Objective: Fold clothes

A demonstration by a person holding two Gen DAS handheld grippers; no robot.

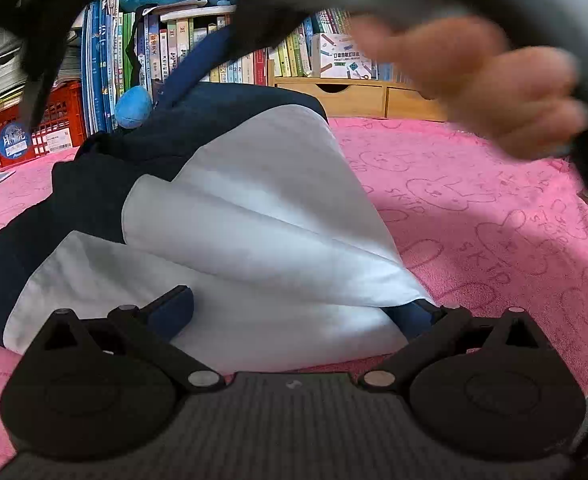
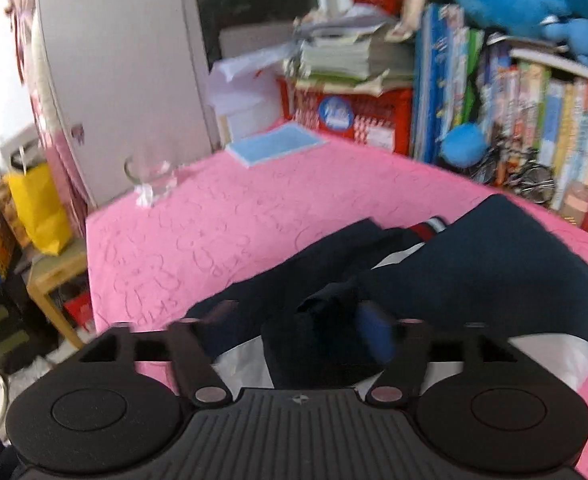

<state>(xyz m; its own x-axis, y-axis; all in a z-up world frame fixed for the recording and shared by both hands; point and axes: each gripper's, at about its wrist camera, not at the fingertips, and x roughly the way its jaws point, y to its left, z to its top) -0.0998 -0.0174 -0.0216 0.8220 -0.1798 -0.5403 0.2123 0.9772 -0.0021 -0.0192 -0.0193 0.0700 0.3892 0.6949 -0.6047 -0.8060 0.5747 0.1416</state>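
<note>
Navy garment (image 2: 494, 264) with white lining (image 1: 253, 208) bunched on pink blanket (image 1: 474, 208) toward its bookshelf-side edge, left gripper (image 1: 294, 312) jaws spread around lining fold, right gripper (image 2: 306, 328) jaws apart with navy cloth between, blurred hand (image 1: 494, 84) above

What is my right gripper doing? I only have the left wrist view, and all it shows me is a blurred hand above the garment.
Observer: The right gripper has a bunch of the navy garment between its fingers. Blur hides whether it is pinched.
Operator: Is there anything fragile on the table that I can't see?
Observer: Yes, a clear glass cup stands near a corner of the pink tablecloth, apart from the garment.
Operator: Any trim on the garment?
Observer: A red and white striped band shows among its folds.
</note>
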